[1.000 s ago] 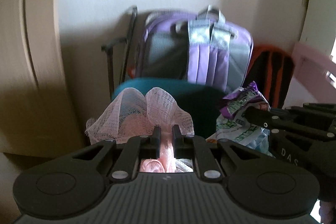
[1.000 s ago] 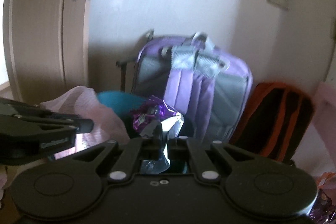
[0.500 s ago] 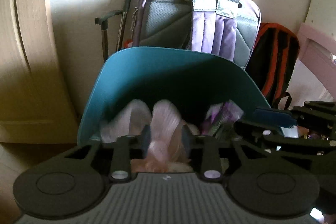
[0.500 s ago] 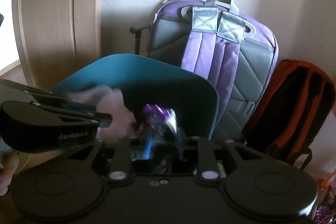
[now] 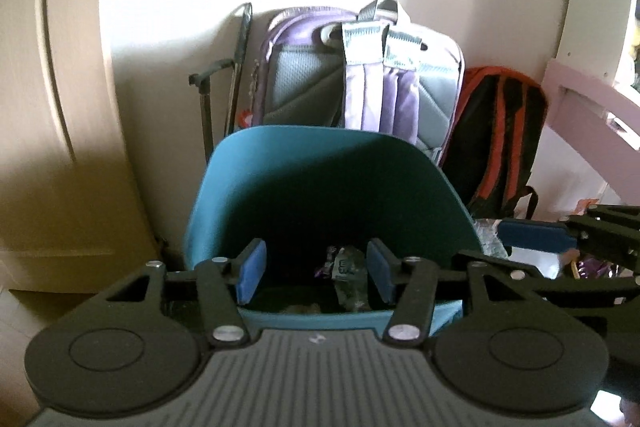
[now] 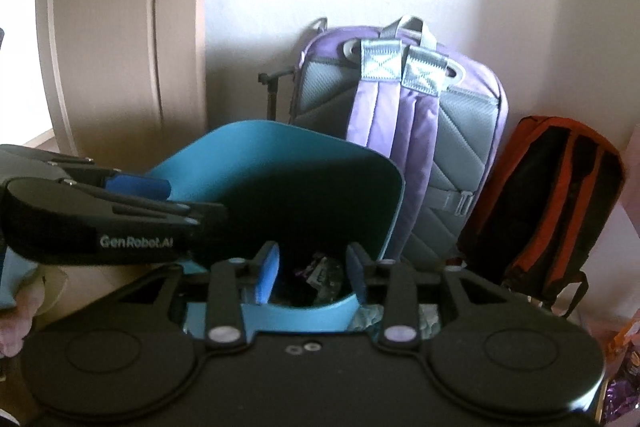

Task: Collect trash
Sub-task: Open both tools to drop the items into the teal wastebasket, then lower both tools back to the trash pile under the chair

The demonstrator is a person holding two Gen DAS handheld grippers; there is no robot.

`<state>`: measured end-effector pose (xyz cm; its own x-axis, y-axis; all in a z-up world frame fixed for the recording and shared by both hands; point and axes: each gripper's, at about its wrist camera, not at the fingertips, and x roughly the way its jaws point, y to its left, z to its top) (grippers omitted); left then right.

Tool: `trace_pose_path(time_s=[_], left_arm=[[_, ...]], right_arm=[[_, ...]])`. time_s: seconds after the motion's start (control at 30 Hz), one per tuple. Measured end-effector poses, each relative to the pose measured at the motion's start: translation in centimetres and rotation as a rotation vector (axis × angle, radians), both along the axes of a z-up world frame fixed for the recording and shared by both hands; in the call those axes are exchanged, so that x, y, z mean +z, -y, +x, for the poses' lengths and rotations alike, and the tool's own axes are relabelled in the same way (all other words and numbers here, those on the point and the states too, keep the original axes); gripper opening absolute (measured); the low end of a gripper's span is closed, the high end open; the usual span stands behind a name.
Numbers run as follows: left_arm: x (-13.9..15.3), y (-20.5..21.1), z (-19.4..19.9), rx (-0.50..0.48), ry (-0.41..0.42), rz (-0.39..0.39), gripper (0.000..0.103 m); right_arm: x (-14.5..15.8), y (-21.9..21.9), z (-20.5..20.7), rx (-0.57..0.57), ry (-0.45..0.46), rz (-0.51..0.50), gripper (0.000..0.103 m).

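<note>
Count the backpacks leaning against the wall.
2: purple backpack directly behind the teal bin, black-and-orange backpack beside it on the right. The bin may hide others.

Both tongs tilt downward side by side: left tongs (image 5: pixel 314 275) and right tongs (image 6: pixel 312 273) are opening, nothing gripped.

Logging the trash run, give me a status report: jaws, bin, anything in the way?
Left gripper and right gripper over teal bin, jaws opening, empty. Wrapper in bin. Nothing in the way.
</note>
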<state>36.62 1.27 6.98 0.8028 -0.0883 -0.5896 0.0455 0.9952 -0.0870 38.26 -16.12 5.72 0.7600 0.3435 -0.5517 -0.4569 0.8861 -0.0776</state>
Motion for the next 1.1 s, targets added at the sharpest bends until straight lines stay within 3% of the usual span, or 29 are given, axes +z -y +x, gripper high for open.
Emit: trace_pose_path(time_s=[0.27, 0.5, 0.57, 0.63, 0.77, 0.87, 1.1], left_arm=[[1.9, -0.2, -5.1, -0.005, 0.022, 0.004, 0.055], [1.8, -1.0, -9.8, 0.006, 0.012, -0.015, 0.055], [1.5, -1.2, -11.1, 0.003, 0.009, -0.024, 0.062], [1.0, -1.4, -12.4, 0.001, 0.008, -0.032, 0.073], [-0.3, -1.4, -14.5, -0.004, -0.001, -0.03, 0.074], [-1.8, -1.5, -15.7, -0.008, -0.02, -0.048, 0.083], [-6.4, -1.2, -17.5, -0.019, -0.063, -0.06, 0.09]], right_arm=[[1.9, 1.5, -4.7, 0.023, 0.012, 0.062, 0.048], [1.6, 1.8, -8.9, 0.055, 0.002, 0.089, 0.051], [1.2, 1.7, -10.0, 0.067, -0.004, 0.096, 0.053], [0.8, 1.7, -11.2, 0.069, -0.006, 0.099, 0.054], [-0.4, 1.7, -13.0, 0.076, -0.027, 0.12, 0.056], [-1.7, 2.0, -13.8, 0.072, -0.053, 0.14, 0.058], [-6.3, 2.8, -14.5, 0.05, -0.13, 0.161, 0.06]])
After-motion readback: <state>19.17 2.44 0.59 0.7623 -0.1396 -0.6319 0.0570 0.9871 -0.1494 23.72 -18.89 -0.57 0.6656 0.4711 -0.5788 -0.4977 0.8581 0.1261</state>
